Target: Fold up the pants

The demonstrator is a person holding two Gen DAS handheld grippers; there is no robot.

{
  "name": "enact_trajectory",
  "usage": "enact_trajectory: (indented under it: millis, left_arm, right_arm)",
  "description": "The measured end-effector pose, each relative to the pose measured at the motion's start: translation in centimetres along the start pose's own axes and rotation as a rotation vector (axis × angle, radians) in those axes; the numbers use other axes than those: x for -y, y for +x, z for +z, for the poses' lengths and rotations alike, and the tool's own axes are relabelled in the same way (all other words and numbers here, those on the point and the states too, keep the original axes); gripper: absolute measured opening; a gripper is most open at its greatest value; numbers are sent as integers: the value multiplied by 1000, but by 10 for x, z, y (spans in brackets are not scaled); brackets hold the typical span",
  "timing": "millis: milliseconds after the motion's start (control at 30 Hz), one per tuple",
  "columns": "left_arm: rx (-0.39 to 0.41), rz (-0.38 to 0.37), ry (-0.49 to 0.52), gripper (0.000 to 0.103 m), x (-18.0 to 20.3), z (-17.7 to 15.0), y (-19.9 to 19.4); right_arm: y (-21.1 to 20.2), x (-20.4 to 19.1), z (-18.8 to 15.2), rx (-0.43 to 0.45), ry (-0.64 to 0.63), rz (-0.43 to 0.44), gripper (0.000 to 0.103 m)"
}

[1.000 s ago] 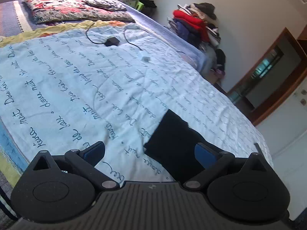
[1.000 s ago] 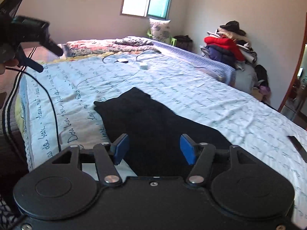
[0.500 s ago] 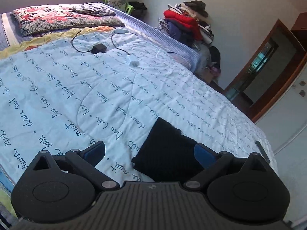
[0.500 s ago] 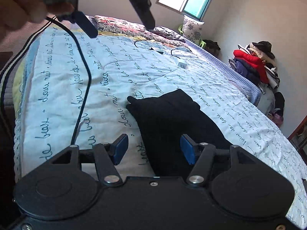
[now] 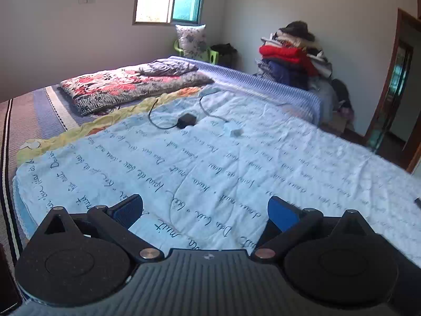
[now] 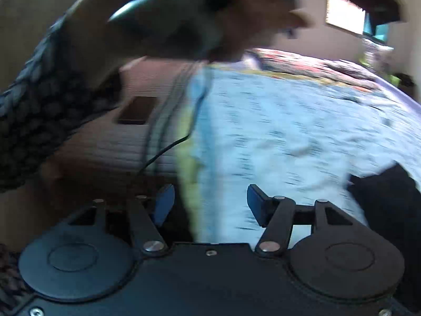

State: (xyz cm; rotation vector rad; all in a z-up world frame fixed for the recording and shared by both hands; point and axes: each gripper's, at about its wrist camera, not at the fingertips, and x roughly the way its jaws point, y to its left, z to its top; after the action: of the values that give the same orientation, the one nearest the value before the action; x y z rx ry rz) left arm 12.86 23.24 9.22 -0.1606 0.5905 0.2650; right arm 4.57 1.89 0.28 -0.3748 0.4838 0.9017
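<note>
Left-wrist view, left to right. Striped mattress point(image 5: 29, 121): bare along the bed's left edge. Floral quilt point(image 5: 123, 87): folded, at the bed's far left corner, a grey cloth point(image 5: 168, 68) on top. Script-printed blanket point(image 5: 276, 158): pale blue, spread over most of the bed. Left gripper point(image 5: 205, 210): released, blue pads wide apart, nothing between them, over the blanket's near edge. Black charger point(image 5: 186, 120) with cord and a pale blue adapter point(image 5: 232, 131): side by side toward the blanket's far edge. Clothes pile point(image 5: 289, 58): red and dark garments stacked past the bed's far right corner. Doorway point(image 5: 400, 92): at the right wall.

Right-wrist view, blurred, left to right. Patterned sleeve point(image 6: 31, 121): the person's arm, crossing the upper left. Right gripper point(image 6: 210, 202): released, pads apart, empty, over the blanket's left edge. Pants point(image 6: 389, 197): black, lying on the blanket toward its near right side, apart from both grippers.
</note>
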Motion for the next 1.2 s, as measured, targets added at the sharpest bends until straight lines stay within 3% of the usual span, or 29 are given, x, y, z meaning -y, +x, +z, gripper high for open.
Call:
enact_trajectory:
  millis: [67,100,167,300,400,533,600,667,700,800,967,1200]
  left_arm:
    - [-46,26,6,101,7,-12,31]
    - [-65,32,3,101,8,-19,47]
    - [-77,47,-1,100,14,-31,67]
    - [-102,56,98,100,32,-40,91]
    - [-101,42,156,101,38,-42,94]
    - [-136,-22,129,102,33,-43,99]
    - [-186,-61,96,101,27,-44,105]
    - [-223,-90,63,101,22,-47,109]
    - [-236,-99,47,101,19,-49,111]
    - [-259,-128,11,101,13,-50,117]
    - [-317,-206,-86,101,10,-49,132]
    - [-387,-332,-247,101,19,-46,154]
  right_arm:
    - [4,29,-10,-32,-29,-267,61]
    - [9,40,-15,-55,-58,-359,61]
    - [18,53,-23,-101,-108,-442,60]
    - [35,48,-23,-124,-175,-388,57]
    - [58,24,-21,-161,-331,-443,57]
    - [79,3,-23,-187,-515,-534,55]
    - [85,2,-21,-189,-535,-546,45]
    - [89,6,-20,-186,-509,-525,17]
    - [89,7,-20,-178,-493,-520,15]
    - [78,12,-20,-142,-427,-497,10]
    - [51,41,-3,-62,-186,-389,8]
    - [24,65,4,11,-37,-319,7]
